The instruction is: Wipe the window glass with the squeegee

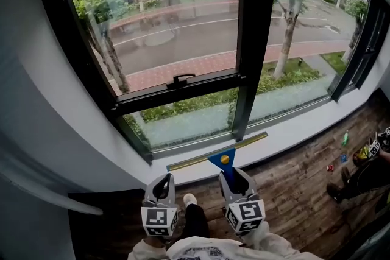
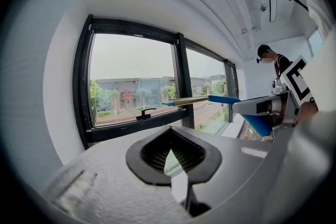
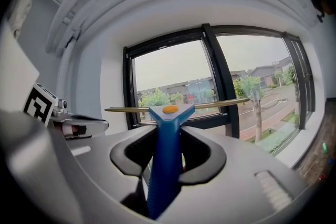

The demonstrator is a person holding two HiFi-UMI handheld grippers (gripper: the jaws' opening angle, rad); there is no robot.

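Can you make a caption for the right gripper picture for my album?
Right gripper clamps a blue plastic squeegee by its handle, brass-coloured blade level before the black-framed window.

Upper-left pane (image 1: pixel 164 15): wide clear run for a gripper. Window handle (image 1: pixel 181 78) juts from crossbar (image 1: pixel 201 87) below it. Thick mullion (image 1: pixel 253 39) bars way to rt pane (image 1: pixel 304 27). Over sill (image 1: pixel 292 134) the squeegee blade (image 1: pixel 195 159) lies crosswise. Person (image 1: pixel 359 176) at rt floor edge.

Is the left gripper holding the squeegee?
No. The squeegee sits clamped in the right gripper; the left gripper holds nothing.
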